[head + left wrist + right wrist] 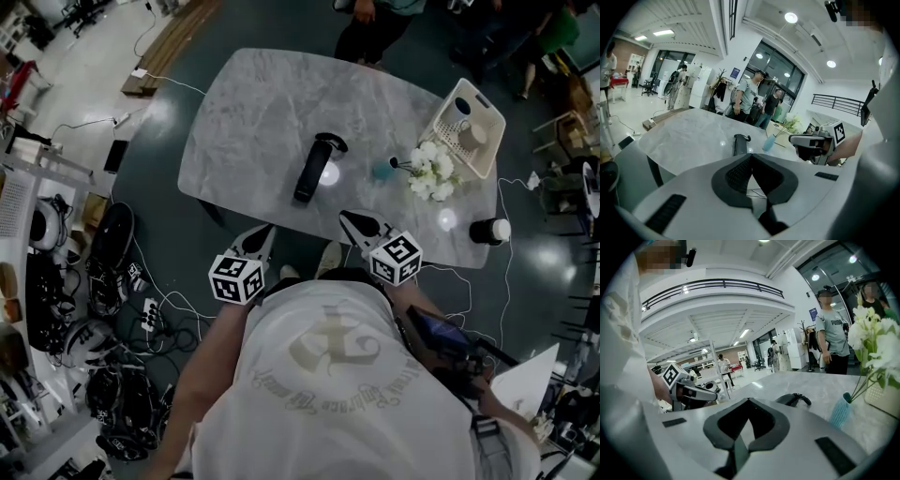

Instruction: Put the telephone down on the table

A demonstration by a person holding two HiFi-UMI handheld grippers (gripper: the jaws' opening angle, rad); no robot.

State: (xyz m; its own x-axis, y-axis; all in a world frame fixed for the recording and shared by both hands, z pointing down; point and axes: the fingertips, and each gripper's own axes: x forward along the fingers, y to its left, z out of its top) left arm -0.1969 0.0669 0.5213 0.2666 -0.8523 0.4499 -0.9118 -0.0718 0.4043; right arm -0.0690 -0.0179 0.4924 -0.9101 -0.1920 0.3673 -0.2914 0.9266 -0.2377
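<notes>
Lying flat on the surface (253, 112): the telephone (314, 169), with both hand-held grippers empty

The black telephone lies alone near the middle of the grey marbled surface, with its length pointing away from the person. A short curl of cord shows at its far end. Nothing touches it.

The left hand-held gripper (258, 239) is at the near edge of the surface, well apart from the telephone. Its own view shows its jaws pressed together, with nothing between them. The right hand-held gripper (354, 223) is beside it, a little more over the surface edge. Its jaws also meet at the tips and hold nothing. Both point forward and slightly down, toward the telephone.

To the right of the telephone stands a small blue-green vase (382, 170) with white flowers (431, 173). It is near the telephone but does not touch it. Behind the flowers, at the far right corner, there is a white basket (497, 127) with some things inside that I cannot identify. A dark round container with a white end (489, 231) lies at the right near edge.

On the far side of the surface some people (749, 101) are standing. The floor at the left is full of cables and dark equipment (112, 272).
</notes>
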